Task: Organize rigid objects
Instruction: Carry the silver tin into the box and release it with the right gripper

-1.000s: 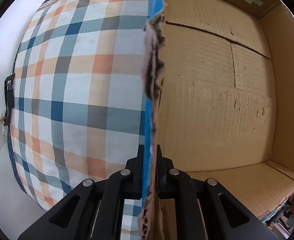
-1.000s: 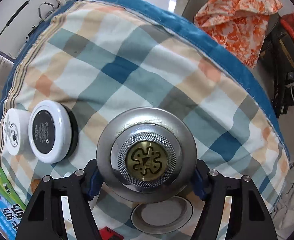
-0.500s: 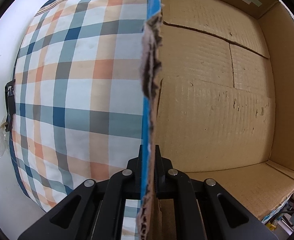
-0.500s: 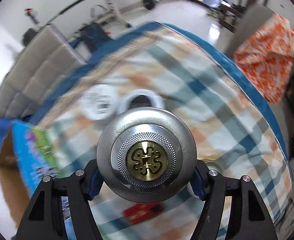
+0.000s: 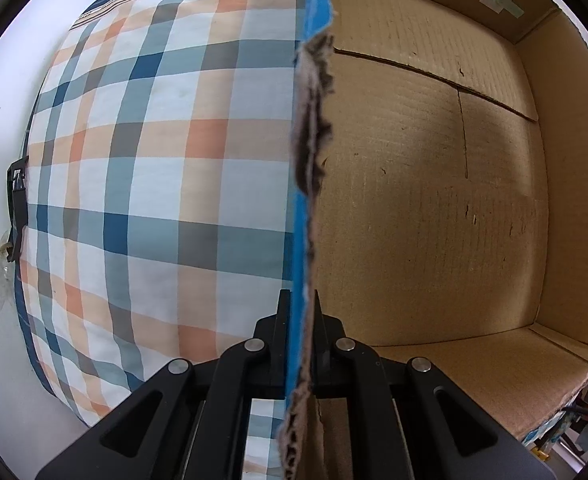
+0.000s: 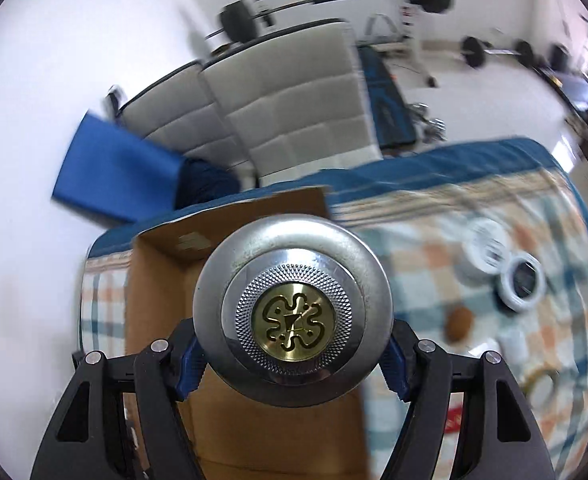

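The left claw [image 5: 297,312] points straight down and is clamped tight on the torn top edge of the box [image 5: 434,208] wall. Its two fingers [image 5: 282,320] pinch the blue-faced cardboard between them. To the left of this claw lies the checked bedspread [image 5: 154,168]. To its right the box floor is open and bare. This hold should simply be kept firm, so that the wall stands upright and the box does not slide on the soft bed.

The right claw [image 6: 293,360] is about half open, with its blue pads pressed on both sides of the round metal piece [image 6: 293,316], a silver dome with a knurled ring and a brass centre. It grips it near its widest part. The piece hangs above the box [image 6: 162,320], which shows just beyond and below this claw. Further right on the bedspread [image 6: 434,256] lie two white tins [image 6: 522,280], a small brown ball [image 6: 459,322] and some blurred items.

The step in hand looks like carrying the metal piece into the box. To do it well, bring the right claw over the middle of the box floor, away from the wall that the left claw holds. Lower it until the piece is close to the cardboard. Only then let the pads part, since a smooth round thing may roll or dent the floor if dropped. Keep the grip level on the way down, so that the dome does not slip out.
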A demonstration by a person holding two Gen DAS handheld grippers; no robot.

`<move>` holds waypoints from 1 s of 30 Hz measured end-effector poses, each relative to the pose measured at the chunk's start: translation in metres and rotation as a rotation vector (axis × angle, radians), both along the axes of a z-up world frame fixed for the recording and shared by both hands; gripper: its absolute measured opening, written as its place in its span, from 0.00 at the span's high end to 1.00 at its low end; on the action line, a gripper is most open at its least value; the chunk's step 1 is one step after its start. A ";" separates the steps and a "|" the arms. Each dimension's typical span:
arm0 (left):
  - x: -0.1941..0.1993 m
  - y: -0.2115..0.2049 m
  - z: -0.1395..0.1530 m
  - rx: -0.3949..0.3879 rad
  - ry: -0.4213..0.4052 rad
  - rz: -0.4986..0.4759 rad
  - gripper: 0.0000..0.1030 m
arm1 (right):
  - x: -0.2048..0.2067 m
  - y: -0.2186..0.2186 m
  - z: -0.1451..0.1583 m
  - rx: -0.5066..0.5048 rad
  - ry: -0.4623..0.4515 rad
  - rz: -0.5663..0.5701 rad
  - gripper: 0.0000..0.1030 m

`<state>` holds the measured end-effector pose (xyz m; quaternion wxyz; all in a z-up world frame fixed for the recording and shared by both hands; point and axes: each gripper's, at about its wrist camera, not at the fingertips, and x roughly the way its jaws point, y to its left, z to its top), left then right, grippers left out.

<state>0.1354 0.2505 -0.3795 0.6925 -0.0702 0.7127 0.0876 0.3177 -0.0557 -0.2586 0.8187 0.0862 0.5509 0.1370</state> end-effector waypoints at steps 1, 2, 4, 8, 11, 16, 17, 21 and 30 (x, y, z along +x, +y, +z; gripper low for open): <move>0.000 0.000 0.000 -0.001 -0.001 0.002 0.96 | 0.002 0.015 -0.002 -0.014 -0.003 0.028 0.29; -0.001 0.001 0.000 -0.002 -0.001 0.002 0.96 | 0.004 0.026 -0.005 -0.019 -0.002 0.043 0.29; -0.001 0.002 0.001 -0.006 -0.002 0.006 0.96 | 0.008 0.048 -0.014 -0.030 0.016 0.075 0.29; -0.001 0.004 0.001 -0.010 -0.002 0.007 0.96 | 0.019 0.087 -0.035 -0.051 0.051 0.129 0.29; 0.000 0.006 0.001 -0.014 -0.001 0.010 0.96 | 0.030 0.104 -0.054 -0.053 0.090 0.145 0.29; 0.001 0.008 -0.001 -0.013 0.003 0.004 0.96 | 0.045 0.136 -0.085 -0.083 0.139 0.183 0.29; 0.002 0.006 0.000 -0.013 0.003 0.004 0.96 | 0.047 0.140 -0.090 -0.092 0.148 0.185 0.29; 0.003 0.006 0.000 -0.012 0.002 0.004 0.96 | 0.054 0.154 -0.113 -0.145 0.195 0.212 0.29; 0.004 0.005 0.000 -0.009 0.002 -0.002 0.96 | 0.063 0.158 -0.136 -0.209 0.266 0.222 0.13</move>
